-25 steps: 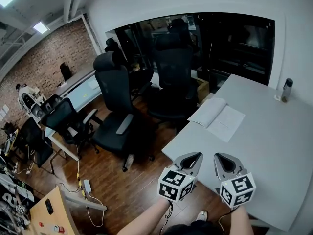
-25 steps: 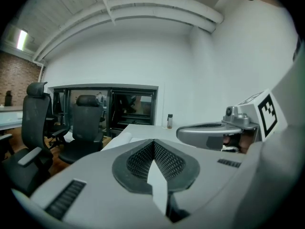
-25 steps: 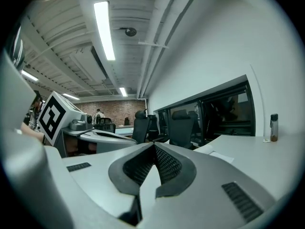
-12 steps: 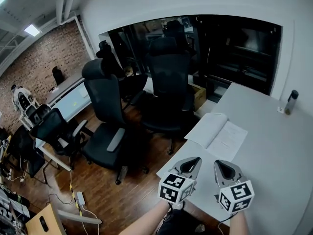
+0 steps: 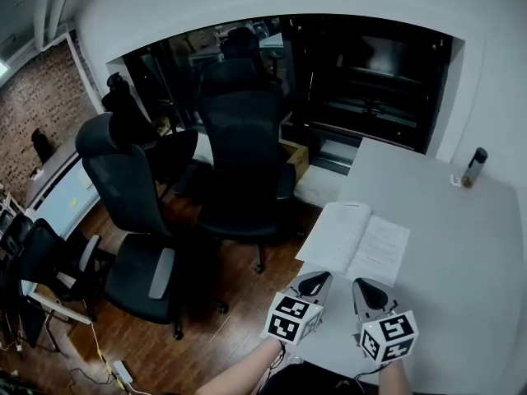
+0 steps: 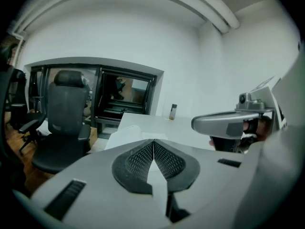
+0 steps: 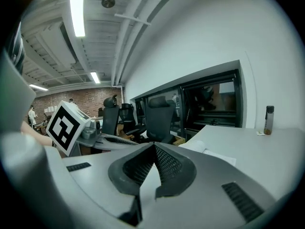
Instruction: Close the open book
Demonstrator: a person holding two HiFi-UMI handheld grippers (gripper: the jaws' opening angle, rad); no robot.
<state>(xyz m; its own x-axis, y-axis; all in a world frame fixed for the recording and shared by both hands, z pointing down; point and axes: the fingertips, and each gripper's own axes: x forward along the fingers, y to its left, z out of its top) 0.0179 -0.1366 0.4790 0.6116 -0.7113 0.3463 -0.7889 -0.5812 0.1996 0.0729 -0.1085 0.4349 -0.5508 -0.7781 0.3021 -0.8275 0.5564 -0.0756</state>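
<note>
1. Looking down, I saw the open book [image 5: 354, 241] lying flat on the grey table [image 5: 469, 253], close to the table's left edge. Both pages faced up, so I judged the closing not yet begun.
2. My left gripper [image 5: 316, 278] hung over the near end of the table, just short of the book. Its fingers were pressed together tip to tip with nothing between them.
3. My right gripper [image 5: 368, 286] hung just beside the left one, pointing the same way. Its fingers were also shut against each other and empty.
4. Neither gripper touched the book; the pages lay ahead of both sets of tips, with bare table between.
5. By my reckoning, everything was left to do. I had to reach one half of the book, lift it by its outer edge, swing it over the spine and lay it on the other half.
6. The left half bulged higher than the right, so I judged it the easier side to get a tip under.
7. A dark bottle [image 5: 473, 167] stood near the far edge, well apart from the book. The black office chairs [image 5: 243, 130] stood off the table to the left. Nothing seemed to be in the way of the fold.
</note>
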